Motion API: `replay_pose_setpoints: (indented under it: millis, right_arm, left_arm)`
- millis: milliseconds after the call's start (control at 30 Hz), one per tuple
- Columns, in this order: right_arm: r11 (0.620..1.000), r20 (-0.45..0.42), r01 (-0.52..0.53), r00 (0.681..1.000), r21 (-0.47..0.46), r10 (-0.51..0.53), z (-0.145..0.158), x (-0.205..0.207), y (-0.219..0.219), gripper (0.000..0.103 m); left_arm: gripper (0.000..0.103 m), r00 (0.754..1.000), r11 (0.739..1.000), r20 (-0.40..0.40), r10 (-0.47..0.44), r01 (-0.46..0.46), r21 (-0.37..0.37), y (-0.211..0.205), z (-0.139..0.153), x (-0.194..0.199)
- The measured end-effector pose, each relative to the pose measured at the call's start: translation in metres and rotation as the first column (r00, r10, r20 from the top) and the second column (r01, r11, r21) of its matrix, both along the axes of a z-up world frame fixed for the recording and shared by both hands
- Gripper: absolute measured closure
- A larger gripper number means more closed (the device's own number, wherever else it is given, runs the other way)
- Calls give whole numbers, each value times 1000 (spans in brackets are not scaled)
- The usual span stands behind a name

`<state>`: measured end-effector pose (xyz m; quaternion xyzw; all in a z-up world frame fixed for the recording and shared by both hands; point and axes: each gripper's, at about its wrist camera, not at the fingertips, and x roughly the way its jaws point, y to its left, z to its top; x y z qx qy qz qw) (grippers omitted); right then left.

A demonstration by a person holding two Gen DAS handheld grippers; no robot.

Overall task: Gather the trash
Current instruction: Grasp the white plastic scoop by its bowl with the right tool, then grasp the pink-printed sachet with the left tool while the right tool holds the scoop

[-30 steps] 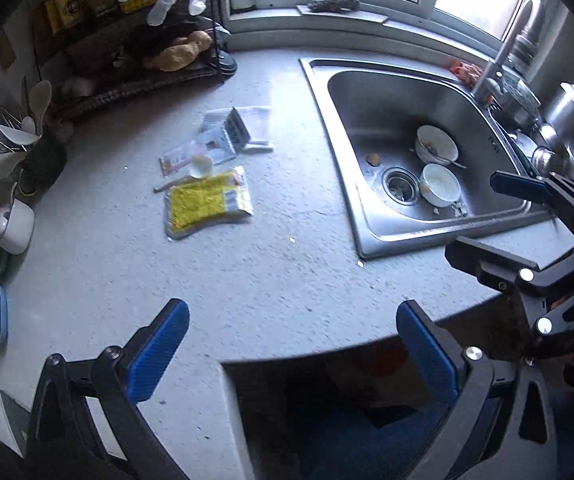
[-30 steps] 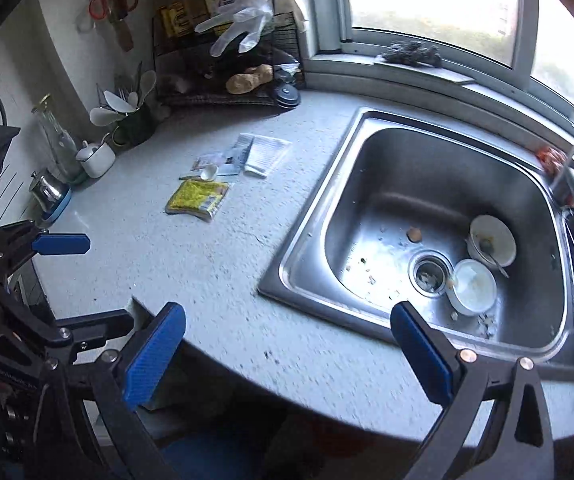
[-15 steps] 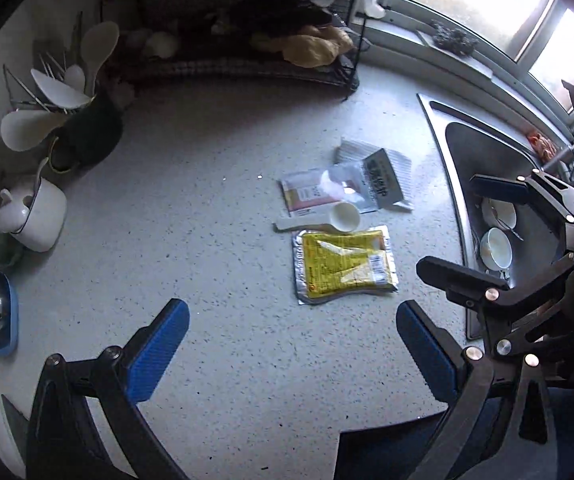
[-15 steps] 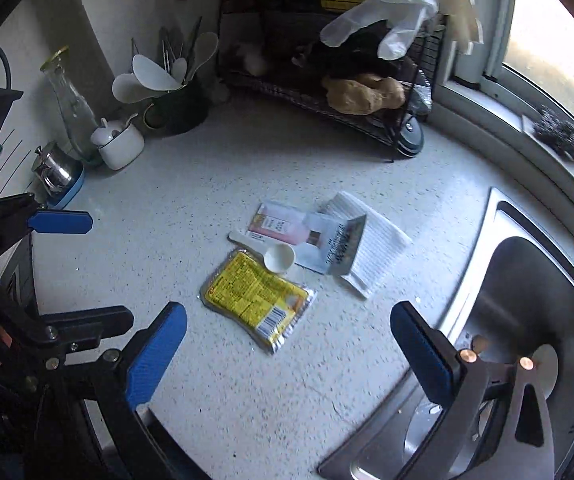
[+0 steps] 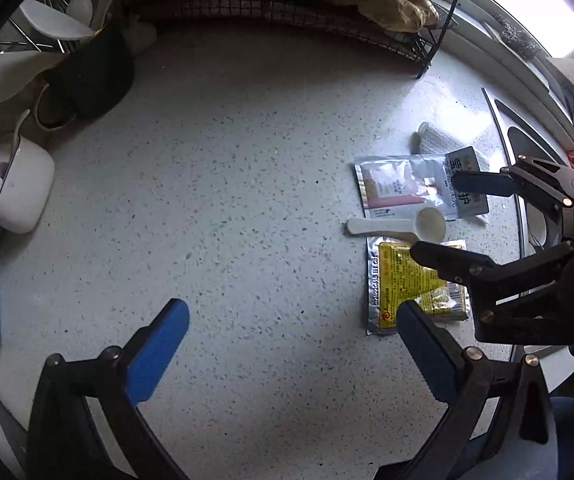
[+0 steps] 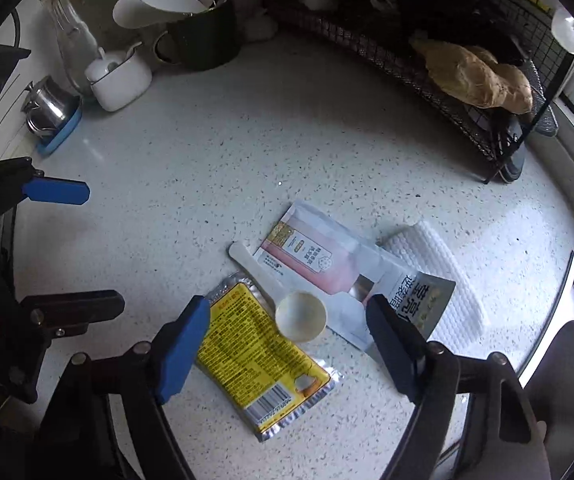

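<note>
Speckled white countertop (image 6: pixel 247 152) carries the trash: a yellow foil sachet (image 6: pixel 263 360), a white plastic scoop (image 6: pixel 301 316) and a pink packet (image 6: pixel 319 264). Above them the right gripper (image 6: pixel 287 344) is closing, pads touching nothing. Beside it, the left gripper (image 5: pixel 287 344) hangs spread wide and empty.

A speckled white countertop (image 6: pixel 215 168) carries a yellow sachet (image 6: pixel 263 364), plastic scoop (image 6: pixel 287 304), pink packet (image 6: pixel 315 260) and folded paper towel (image 6: pixel 443 268) beneath the right claw (image 6: pixel 287 344).
</note>
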<state>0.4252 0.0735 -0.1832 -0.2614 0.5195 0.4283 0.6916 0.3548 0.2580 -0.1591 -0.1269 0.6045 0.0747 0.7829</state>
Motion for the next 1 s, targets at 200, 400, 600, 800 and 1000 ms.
replay_pose_setpoints:
  millis: [200, 400, 600, 800, 1000]
  right_arm:
    - [996, -26, -62, 998, -57, 60, -19, 7, 11, 41]
    - [995, 10, -75, 997, -69, 76, -21, 3, 19, 60]
    - [996, 30, -76, 997, -52, 78, -19, -10, 17, 77]
    - [997, 30, 62, 998, 42, -63, 10, -4, -11, 77]
    - [965, 57, 246, 966, 94, -252, 30, 17, -59, 77]
  left_arm:
    - [0, 1000, 1000, -20, -16, 16, -12, -2, -10, 9]
    - [0, 999, 1000, -36, -15, 14, -28, -6, -15, 7]
    - [0, 999, 1000, -33, -10, 9, -24, -11, -10, 5]
    - [0, 999, 999, -11, -41, 40, -22, -26, 4, 15]
    - [0, 992, 992, 31, -119, 120, -27, -58, 16, 55]
